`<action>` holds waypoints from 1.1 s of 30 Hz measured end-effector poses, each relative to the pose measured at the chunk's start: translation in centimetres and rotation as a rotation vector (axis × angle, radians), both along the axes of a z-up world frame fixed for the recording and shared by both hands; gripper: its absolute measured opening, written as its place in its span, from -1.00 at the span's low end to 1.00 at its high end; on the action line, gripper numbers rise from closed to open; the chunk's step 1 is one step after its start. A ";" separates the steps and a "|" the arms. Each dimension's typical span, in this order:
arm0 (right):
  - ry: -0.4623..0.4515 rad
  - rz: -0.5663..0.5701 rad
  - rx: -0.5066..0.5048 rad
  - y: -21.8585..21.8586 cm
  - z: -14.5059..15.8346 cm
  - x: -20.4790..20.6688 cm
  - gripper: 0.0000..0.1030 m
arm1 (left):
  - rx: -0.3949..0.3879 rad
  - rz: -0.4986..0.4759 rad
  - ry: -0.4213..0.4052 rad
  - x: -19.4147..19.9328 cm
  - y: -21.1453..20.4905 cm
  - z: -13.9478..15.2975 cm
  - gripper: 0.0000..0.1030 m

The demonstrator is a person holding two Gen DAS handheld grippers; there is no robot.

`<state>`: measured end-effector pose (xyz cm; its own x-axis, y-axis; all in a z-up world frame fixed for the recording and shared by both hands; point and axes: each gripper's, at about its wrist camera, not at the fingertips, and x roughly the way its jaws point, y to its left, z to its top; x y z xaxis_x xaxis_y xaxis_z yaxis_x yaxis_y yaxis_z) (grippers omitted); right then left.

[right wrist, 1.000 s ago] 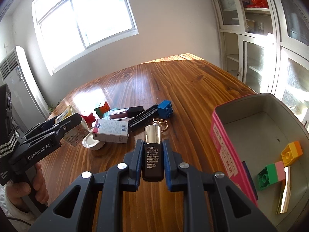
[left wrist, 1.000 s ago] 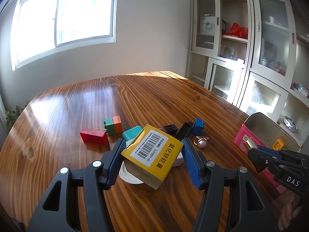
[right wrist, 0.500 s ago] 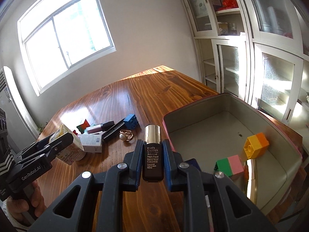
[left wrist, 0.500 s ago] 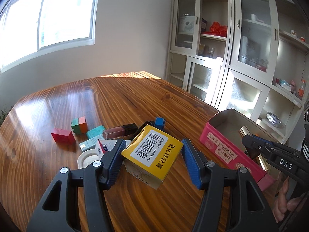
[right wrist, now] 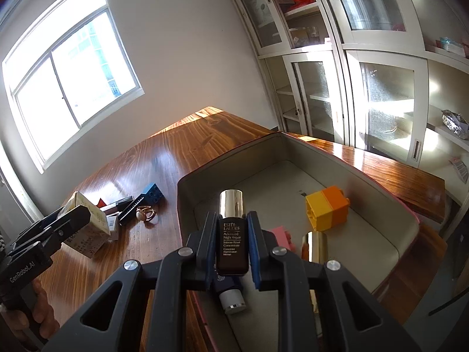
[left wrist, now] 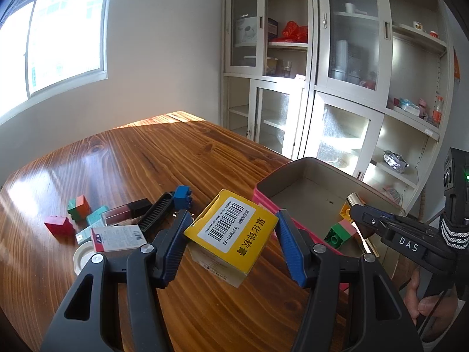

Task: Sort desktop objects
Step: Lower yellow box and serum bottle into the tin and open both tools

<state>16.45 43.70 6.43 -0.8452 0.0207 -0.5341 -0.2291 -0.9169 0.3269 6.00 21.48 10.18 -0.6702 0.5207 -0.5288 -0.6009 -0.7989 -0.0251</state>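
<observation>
wooden table under a bright window, pale glass-door cabinet behind. we see the left gripper pointing forward and slightly down over the table, its blue pads clamped on both sides of a yellow box with a barcode label; the box sits tilted between the pads, lifted off the wood. in the right wrist view a hand wraps the left gripper's handle at the lower left edge.

we see the right gripper angled down above the pink tin, closed tight on a dark serum bottle with a gold cap, cap pointing away from the camera. the bottle hangs over the tin's inside, near its front wall. fingers of the right hand show around that gripper's handle in the left wrist view.

inside the tin: a yellow-orange block, a pink block, a gold tube, a dark tube with silver cap lying under the gripper.

left on the table beside the tin: blue block, black comb, ring, red block, green-orange block, small white box.
</observation>
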 end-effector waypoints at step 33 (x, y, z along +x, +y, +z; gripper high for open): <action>0.019 -0.100 -0.068 5.3 -0.7 1.9 -0.51 | 0.018 -0.244 -0.054 2.3 9.7 0.7 0.48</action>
